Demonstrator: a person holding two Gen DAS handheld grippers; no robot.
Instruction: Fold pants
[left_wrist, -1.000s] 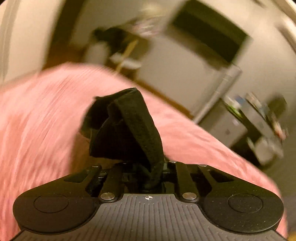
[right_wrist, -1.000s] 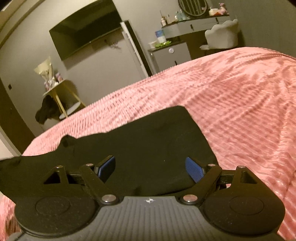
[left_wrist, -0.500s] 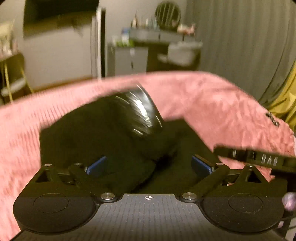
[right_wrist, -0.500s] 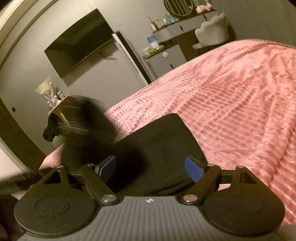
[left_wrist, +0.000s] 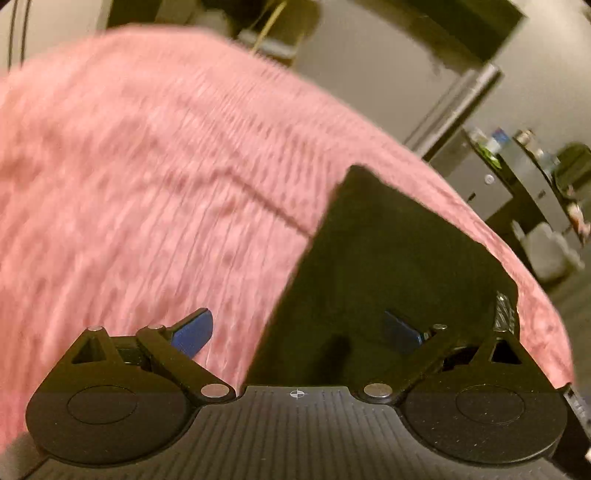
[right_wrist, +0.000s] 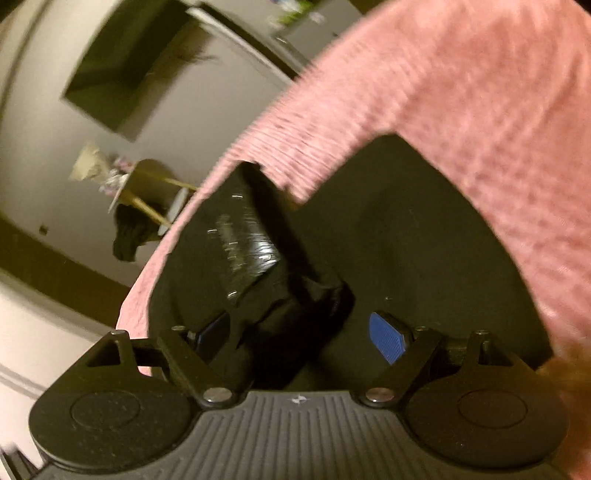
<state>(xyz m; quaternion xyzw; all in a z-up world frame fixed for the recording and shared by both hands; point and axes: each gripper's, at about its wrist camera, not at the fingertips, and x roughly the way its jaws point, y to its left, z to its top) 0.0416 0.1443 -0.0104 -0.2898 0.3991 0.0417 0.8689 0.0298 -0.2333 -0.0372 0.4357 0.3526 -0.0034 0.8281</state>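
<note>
The black pants (left_wrist: 399, 266) lie folded flat on the pink bedspread (left_wrist: 147, 177). My left gripper (left_wrist: 297, 330) is open and empty, low over the pants' left edge, with one blue pad over the bedspread and one over the cloth. In the right wrist view the pants (right_wrist: 424, 240) fill the middle. My right gripper (right_wrist: 303, 334) is open and empty just above them. The other gripper's black body (right_wrist: 243, 240) shows in that view, over the pants' left part. Both views are blurred.
The bed (right_wrist: 480, 92) drops off at its far edge. Beyond it stand a white cabinet (left_wrist: 476, 184), a wall-mounted TV (right_wrist: 122, 74) and a small side table (right_wrist: 147, 188) with dark clothing hanging on it.
My left gripper let go of the bunched black cloth and opened, and the pants now lie flat. Both grippers have swung and tilted over the folded pants.
</note>
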